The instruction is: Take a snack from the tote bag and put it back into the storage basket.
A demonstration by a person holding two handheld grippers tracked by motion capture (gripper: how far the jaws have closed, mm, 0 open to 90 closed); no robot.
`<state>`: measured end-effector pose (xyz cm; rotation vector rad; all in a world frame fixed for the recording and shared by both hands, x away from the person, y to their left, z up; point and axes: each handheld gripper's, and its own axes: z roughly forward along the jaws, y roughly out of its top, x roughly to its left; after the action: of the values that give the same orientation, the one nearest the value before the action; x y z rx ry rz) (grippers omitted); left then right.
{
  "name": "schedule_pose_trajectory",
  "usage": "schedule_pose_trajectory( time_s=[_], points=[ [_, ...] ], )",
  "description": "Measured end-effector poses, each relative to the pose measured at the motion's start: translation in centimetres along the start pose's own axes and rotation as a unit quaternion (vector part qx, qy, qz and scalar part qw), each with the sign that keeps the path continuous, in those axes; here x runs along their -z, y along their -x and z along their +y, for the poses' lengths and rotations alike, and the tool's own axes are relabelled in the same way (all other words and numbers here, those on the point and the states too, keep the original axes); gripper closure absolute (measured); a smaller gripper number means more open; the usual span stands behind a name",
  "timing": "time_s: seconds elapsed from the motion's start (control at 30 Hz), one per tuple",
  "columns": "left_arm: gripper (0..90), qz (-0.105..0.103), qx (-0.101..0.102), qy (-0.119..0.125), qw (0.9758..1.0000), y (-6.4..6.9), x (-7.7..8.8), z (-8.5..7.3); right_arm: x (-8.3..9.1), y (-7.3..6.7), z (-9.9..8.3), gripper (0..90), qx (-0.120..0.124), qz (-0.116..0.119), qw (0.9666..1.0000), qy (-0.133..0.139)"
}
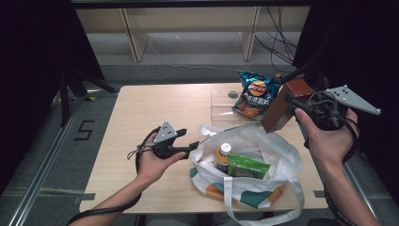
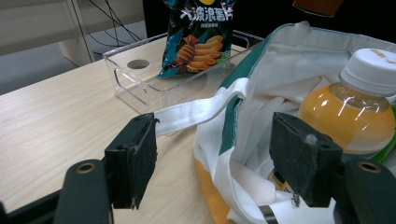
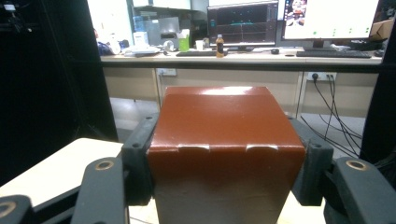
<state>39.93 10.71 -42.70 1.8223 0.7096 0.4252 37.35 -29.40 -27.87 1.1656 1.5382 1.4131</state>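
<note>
Both my forearms come in bare, no sleeves, each hand wrapped around a black gripper: the left gripper (image 1: 195, 147) and the right gripper (image 1: 288, 104) each carry a grey three-cornered plate dotted with small holes on top. A black cable loops off the left gripper toward 7 o'clock and another trails back along my right wrist toward 5 o'clock. Up close the jaws are matte black blocks with scuffed, frayed pad edges, bolted on rounded black arms with brass-coloured screw eyes.
</note>
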Motion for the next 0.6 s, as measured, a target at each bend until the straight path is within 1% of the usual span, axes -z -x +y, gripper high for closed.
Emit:
schedule_pose_trajectory(
  time_s=[0.13, 0.17, 0.23, 0.27, 0.3, 0.33, 0.4, 0.43, 0.47, 0.5, 0.57, 0.6],
  points=[
    [31.7, 0.000, 0.001, 0.001, 1.0000, 0.0, 0.0, 0.0, -0.4, 0.1, 0.1, 39.2, -0.001, -0.004, 1.0000, 0.001],
    [31.7, 0.000, 0.001, 0.001, 1.0000, 0.0, 0.0, 0.0, -0.5, 0.1, 0.1, 39.2, -0.006, -0.001, 1.0000, -0.002],
    [31.7, 0.000, 0.001, 0.000, 1.0000, 0.0, 0.0, 0.0, -0.6, 0.2, 0.2, 39.2, 0.000, -0.004, 1.0000, -0.005],
    [31.7, 0.000, 0.000, 0.000, 1.0000, 0.0, 0.0, 0.0, -0.7, 0.2, 0.2, 39.2, -0.003, -0.004, 1.0000, -0.001],
    [31.7, 0.000, 0.001, 0.000, 1.0000, 0.0, 0.0, 0.0, -0.8, 0.2, 0.3, 39.2, -0.007, -0.006, 0.9999, -0.005],
    [31.7, 0.000, 0.000, 0.000, 1.0000, 0.0, 0.0, 0.0, -0.9, 0.3, 0.3, 39.2, -0.003, -0.005, 1.0000, -0.002],
    [31.7, 0.000, 0.000, 0.000, 1.0000, 0.0, 0.0, 0.0, -1.1, 0.3, 0.3, 39.2, -0.005, -0.007, 1.0000, -0.002],
    [31.7, 0.000, 0.001, 0.001, 1.0000, 0.0, 0.0, 0.0, -1.2, 0.4, 0.4, 39.2, -0.002, -0.008, 1.0000, -0.003],
    [31.7, 0.001, 0.001, 0.001, 1.0000, 0.0, 0.0, 0.0, -1.3, 0.4, 0.4, 39.2, -0.008, -0.010, 0.9999, -0.002],
    [31.7, 0.001, 0.001, 0.002, 1.0000, 0.0, 0.0, 0.0, -1.4, 0.5, 0.4, 39.2, -0.002, -0.009, 1.0000, -0.002],
    [31.7, 0.001, 0.002, 0.002, 1.0000, 0.0, 0.0, 0.0, -1.7, 0.6, 0.4, 39.2, -0.008, -0.014, 0.9999, -0.002],
    [31.7, 0.001, 0.002, 0.002, 1.0000, 0.0, 0.0, 0.0, -1.8, 0.7, 0.4, 39.2, -0.004, -0.012, 0.9999, -0.002]
  ],
)
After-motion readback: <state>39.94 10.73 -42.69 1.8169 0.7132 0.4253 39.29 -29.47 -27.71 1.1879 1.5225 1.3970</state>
